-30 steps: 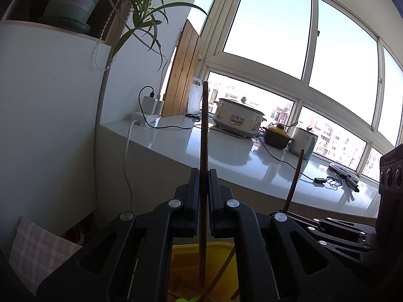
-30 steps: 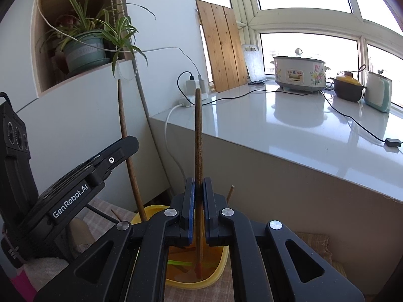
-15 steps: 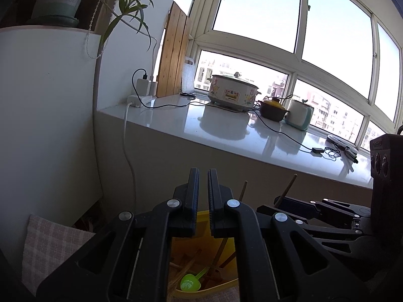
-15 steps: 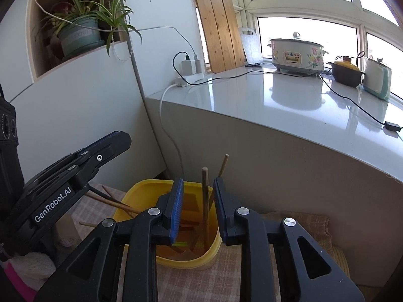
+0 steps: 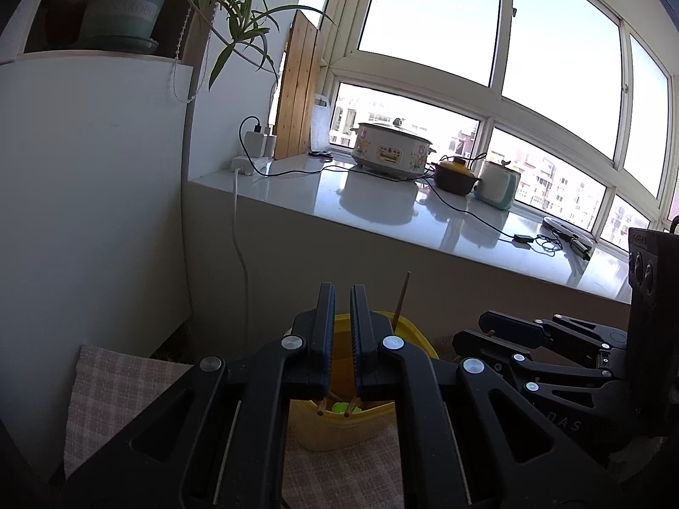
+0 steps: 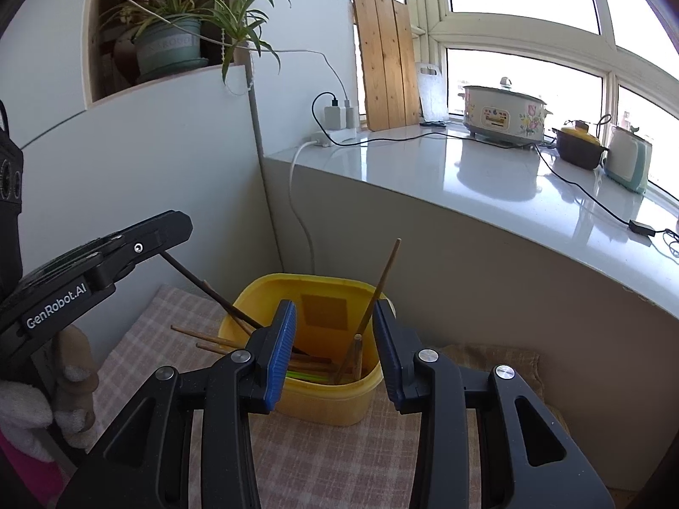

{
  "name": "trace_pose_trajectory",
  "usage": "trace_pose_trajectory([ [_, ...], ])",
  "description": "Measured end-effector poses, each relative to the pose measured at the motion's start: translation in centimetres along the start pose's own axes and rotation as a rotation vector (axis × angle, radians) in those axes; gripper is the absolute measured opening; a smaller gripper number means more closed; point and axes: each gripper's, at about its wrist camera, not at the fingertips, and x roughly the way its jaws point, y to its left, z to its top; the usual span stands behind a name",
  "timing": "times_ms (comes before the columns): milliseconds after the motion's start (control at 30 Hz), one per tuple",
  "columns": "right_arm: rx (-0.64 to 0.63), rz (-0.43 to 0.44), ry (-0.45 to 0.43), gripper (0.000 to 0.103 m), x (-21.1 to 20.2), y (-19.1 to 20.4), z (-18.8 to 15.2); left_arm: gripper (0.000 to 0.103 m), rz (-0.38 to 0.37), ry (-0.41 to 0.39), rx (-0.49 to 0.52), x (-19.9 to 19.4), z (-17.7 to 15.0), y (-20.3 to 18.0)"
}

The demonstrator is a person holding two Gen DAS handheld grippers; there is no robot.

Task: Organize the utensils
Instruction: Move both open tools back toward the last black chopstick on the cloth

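- Risk, as I judge it: the yellow tub (image 6: 322, 386) looks light and sits on a checked cloth (image 6: 322, 458). A nudge from either hand-held gripper could tip it or slide it.
- Risk: one chopstick (image 6: 384, 282) leans out over the right rim, just beside the right fingers (image 6: 388, 348). A careless sideways move could flick it out.
- Risk: two chopsticks (image 6: 199, 336) lie on the cloth left of the tub, touching its wall. They sit flat, so a pinch may slip.
- Left hand-held gripper (image 5: 341, 339): jaws together, a thin slit between the pads, nothing in them. In the right view a dark stick (image 6: 212, 295) runs from under its tip down into the tub; whether they touch I cannot tell.
- Right hand-held gripper (image 6: 335, 352): jaws apart, empty, framing the tub.
- Tub contents: several wooden chopsticks, some flat on the bottom, some leaning, plus something green (image 6: 305, 375), too hidden to name.
- Pots on the worktop (image 6: 467, 195) behind: contents hidden.
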Motion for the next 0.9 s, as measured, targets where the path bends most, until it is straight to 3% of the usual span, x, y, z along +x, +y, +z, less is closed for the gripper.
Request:
trace_pose_trajectory([
  [267, -0.027, 0.009, -0.024, 0.040, -2.8, 1.3, -0.9, 0.005, -0.002, 0.041, -0.009, -3.5, -1.8, 1.1],
  [500, -0.066, 0.039, 0.025, 0.040, -3.3, 2.8, -3.1, 0.017, 0.011, 0.193, -0.003, -4.2, -5.5, 2.2],
  [667, -0.073, 0.078, 0.114, 0.040, -2.1, 3.4, -5.2, 0.017, -0.001, 0.336, -0.038, -3.4, -9.0, 3.2],
  [900, -0.025, 0.209, 0.352, 0.040, 1.4, 3.8, -9.1, 0.017, 0.007, 0.451, -0.091, -2.8, -12.3, 5.1],
])
